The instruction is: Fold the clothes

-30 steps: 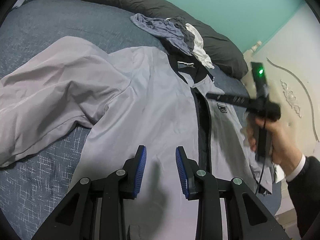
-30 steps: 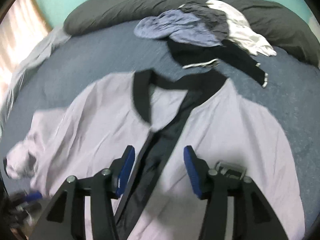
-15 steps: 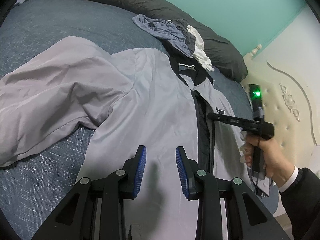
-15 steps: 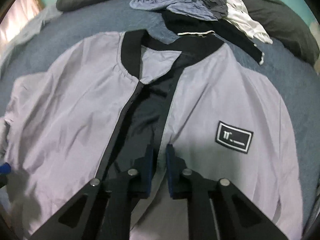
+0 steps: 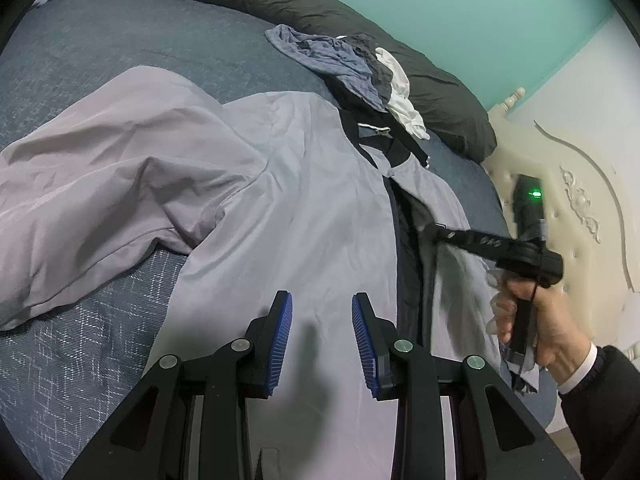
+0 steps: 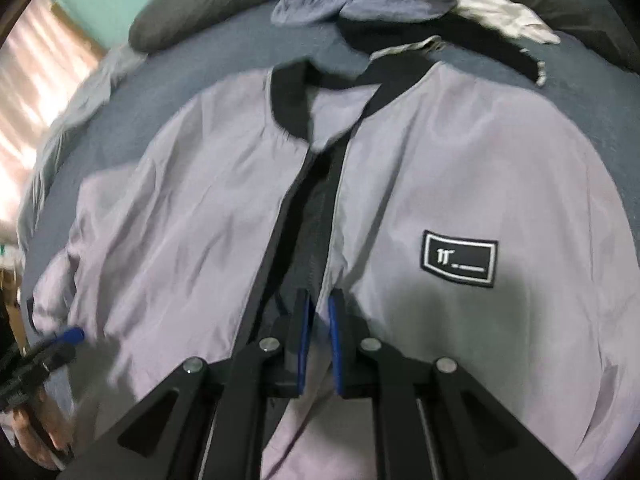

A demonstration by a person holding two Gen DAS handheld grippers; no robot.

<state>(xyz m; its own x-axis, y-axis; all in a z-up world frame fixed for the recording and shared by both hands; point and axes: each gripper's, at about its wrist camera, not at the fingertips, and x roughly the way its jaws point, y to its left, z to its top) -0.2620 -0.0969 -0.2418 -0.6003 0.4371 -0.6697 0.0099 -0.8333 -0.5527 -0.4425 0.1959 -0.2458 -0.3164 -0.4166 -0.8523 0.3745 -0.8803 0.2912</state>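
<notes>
Barely started: jacket lies unfolded on the bed. Right gripper fingers pinch its front edge; left gripper fingers are spread, empty.

Both tongs, left tongs and right tongs, are black with ribbed blue pads (silver screws behind them); dark sleeve, white cuff.

Open blue bedspread left of the spread jacket; heaped clothes and dark bolster blocking beyond its collar.
</notes>
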